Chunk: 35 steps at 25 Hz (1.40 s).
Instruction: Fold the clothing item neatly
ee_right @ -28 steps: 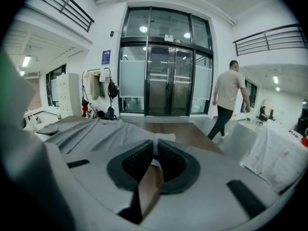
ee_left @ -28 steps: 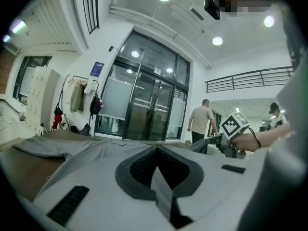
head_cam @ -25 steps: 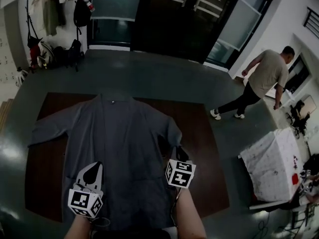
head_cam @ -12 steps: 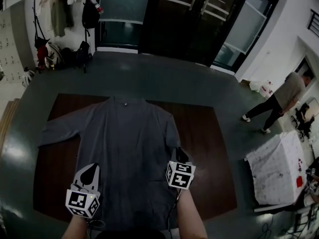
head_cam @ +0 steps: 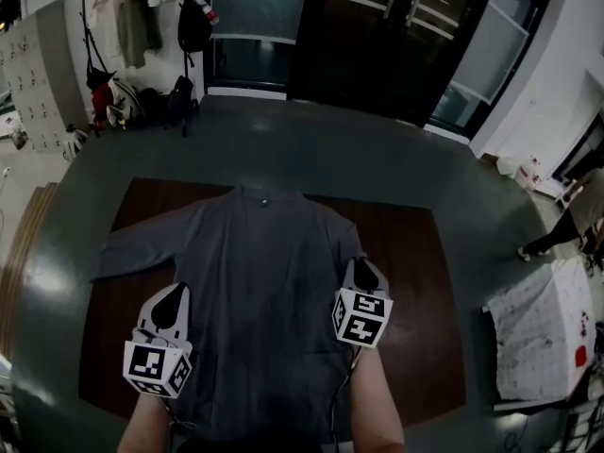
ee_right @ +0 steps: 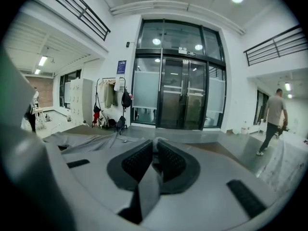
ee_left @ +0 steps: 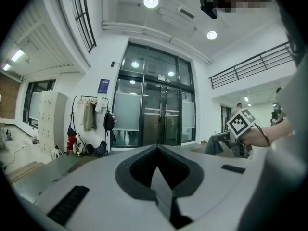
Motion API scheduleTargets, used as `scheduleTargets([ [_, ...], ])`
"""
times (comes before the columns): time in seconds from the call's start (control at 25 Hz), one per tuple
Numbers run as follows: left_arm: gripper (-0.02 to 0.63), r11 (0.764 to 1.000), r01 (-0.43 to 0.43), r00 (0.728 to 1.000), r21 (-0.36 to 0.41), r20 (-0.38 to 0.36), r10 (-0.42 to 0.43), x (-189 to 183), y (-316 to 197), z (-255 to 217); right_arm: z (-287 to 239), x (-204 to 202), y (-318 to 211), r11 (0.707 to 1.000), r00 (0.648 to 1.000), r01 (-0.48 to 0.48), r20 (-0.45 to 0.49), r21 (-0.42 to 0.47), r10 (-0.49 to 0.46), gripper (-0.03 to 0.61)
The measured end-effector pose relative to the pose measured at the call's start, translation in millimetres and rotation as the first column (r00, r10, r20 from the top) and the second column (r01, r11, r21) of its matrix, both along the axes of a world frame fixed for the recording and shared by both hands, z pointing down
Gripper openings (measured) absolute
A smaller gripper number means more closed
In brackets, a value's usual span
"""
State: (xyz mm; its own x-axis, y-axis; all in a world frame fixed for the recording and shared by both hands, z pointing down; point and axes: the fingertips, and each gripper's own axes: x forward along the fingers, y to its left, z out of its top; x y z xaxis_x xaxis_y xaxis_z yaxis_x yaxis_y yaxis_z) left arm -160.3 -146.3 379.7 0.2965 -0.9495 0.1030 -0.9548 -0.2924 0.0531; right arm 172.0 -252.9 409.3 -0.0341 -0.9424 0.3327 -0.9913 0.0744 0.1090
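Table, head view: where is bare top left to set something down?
Widest bare strip: the table right of the grey shirt. Smaller patches lie above and below its outstretched sleeve on the left. Crowded at the near hem, where the left claw and right claw grip it.

Your left hand-held gripper (head_cam: 175,293) and right hand-held gripper (head_cam: 360,264) reach forward side by side, jaws clamped on the grey garment (head_cam: 255,272).

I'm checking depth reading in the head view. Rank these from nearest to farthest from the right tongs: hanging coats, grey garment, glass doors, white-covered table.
1. grey garment: pinched in the right tongs, spread to their left.
2. white-covered table: off to the right.
3. glass doors: ahead, on the far wall.
4. hanging coats: far left corner.
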Motion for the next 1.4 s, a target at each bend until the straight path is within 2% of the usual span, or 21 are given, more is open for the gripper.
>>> scheduleTargets([
  [0.2,0.008,0.999,-0.034,0.998,0.008,-0.059,0.034,-33,-22,1,-15,-49,-23,0.999,0.999,0.007,-0.046,0.037,-0.005,0.026],
  [0.36,0.008,0.997,-0.067,0.996,-0.029,-0.053,0.066,-68,-39,17,-28,-106,-40,0.998,0.997,0.011,-0.071,0.057,-0.007,0.026],
  [0.6,0.008,0.994,-0.084,0.994,-0.072,-0.071,0.079,-105,-58,45,-17,-195,-67,0.995,0.988,0.086,-0.136,0.047,-0.079,0.026],
  [0.68,0.008,0.992,-0.087,0.993,-0.095,-0.089,0.079,-110,-60,60,9,-217,-72,0.993,0.977,0.117,-0.177,-0.006,-0.116,0.026],
  [0.76,0.008,0.989,-0.088,0.992,-0.115,-0.102,0.077,-112,-61,72,42,-237,-73,0.981,0.956,0.166,-0.225,-0.103,-0.186,0.035],
  [0.92,0.008,0.986,-0.081,0.992,-0.143,-0.108,0.066,-118,-62,90,102,-274,-64,0.921,0.888,0.284,-0.287,-0.268,-0.358,0.095],
  [1.04,0.008,0.986,-0.065,0.992,-0.153,-0.114,0.048,-119,-63,98,128,-286,-53,0.885,0.857,0.340,-0.283,-0.317,-0.430,0.097],
  [1.12,0.008,0.986,-0.056,0.993,-0.158,-0.114,0.038,-115,-63,101,135,-285,-47,0.878,0.858,0.355,-0.262,-0.321,-0.442,0.097],
  [1.2,0.008,0.985,-0.052,0.994,-0.164,-0.108,0.035,-111,-63,104,137,-273,-45,0.891,0.877,0.334,-0.245,-0.306,-0.413,0.097],
  [1.32,0.008,0.985,-0.052,0.994,-0.167,-0.100,0.035,-107,-63,106,142,-233,-50,0.920,0.928,0.249,-0.197,-0.301,-0.316,0.097],
  [1.4,0.008,0.985,-0.048,0.995,-0.168,-0.100,0.031,-106,-63,105,149,-201,-57,0.924,0.957,0.195,-0.142,-0.330,-0.253,0.097],
])
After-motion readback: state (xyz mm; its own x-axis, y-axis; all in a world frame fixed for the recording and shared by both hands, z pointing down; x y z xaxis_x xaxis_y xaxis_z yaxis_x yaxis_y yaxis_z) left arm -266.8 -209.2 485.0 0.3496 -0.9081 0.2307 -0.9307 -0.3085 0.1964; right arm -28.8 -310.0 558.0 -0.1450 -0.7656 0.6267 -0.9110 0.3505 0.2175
